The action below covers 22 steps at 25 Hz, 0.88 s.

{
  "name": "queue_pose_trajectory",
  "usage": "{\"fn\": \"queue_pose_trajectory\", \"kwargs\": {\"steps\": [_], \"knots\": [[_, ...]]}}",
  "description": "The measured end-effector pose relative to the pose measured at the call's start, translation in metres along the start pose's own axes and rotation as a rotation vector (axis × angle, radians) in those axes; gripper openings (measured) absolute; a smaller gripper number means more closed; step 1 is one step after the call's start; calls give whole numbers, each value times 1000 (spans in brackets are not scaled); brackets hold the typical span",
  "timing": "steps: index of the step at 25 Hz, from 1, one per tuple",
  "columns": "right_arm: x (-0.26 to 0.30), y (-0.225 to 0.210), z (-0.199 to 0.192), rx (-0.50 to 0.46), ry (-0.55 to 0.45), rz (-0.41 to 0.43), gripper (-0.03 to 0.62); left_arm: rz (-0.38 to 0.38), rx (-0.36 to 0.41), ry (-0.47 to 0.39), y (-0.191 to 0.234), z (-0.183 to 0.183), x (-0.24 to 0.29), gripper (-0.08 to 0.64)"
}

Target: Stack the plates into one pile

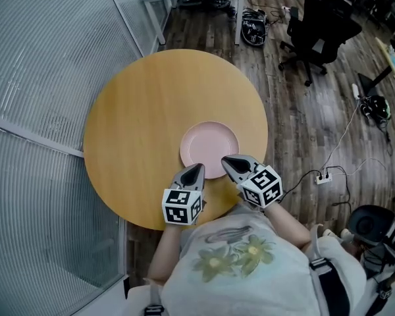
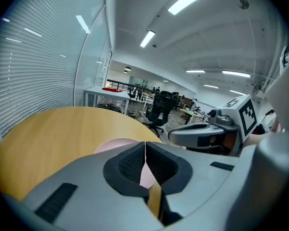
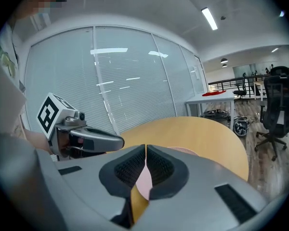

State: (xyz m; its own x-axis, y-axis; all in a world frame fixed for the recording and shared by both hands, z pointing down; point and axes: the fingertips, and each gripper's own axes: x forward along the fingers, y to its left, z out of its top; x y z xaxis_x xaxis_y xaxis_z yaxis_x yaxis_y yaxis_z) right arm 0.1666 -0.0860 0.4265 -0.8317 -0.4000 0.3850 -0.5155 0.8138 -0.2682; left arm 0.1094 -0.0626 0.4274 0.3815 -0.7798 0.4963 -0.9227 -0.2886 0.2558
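Your plate: pale pink. Table: tan wood. Your left gripper, right gripper: grey, black-white square-marker cubes. Floor at 2 o'clock: dark brown planks.

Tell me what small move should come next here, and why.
Probably draw both grippers back. The left gripper and the right gripper are shut on nothing beside the plate, and the table shows no other plate apart from it, so nothing seems left to stack.

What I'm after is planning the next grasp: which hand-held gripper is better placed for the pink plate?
Right, marginally. In the head view the right hand-held gripper reaches further over the rim of the pink plate than the left hand-held gripper. Both are shut, so either must open first.
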Motion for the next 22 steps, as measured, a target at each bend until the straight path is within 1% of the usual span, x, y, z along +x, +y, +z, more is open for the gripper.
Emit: {"fn": "queue_pose_trajectory", "kwargs": {"steps": [4, 9, 17, 22], "knots": [[2, 16, -6, -11, 10, 15, 44, 1, 9, 2, 1, -7, -10, 23], [-4, 26, -12, -16, 13, 20, 44, 20, -8, 8, 0, -19, -20, 23], [-8, 30, -15, -15, 20, 29, 44, 21, 1, 31, -5, -27, -25, 23], [-2, 33, -18, -24, 20, 28, 44, 36, 2, 27, 8, -28, -27, 23]]}}
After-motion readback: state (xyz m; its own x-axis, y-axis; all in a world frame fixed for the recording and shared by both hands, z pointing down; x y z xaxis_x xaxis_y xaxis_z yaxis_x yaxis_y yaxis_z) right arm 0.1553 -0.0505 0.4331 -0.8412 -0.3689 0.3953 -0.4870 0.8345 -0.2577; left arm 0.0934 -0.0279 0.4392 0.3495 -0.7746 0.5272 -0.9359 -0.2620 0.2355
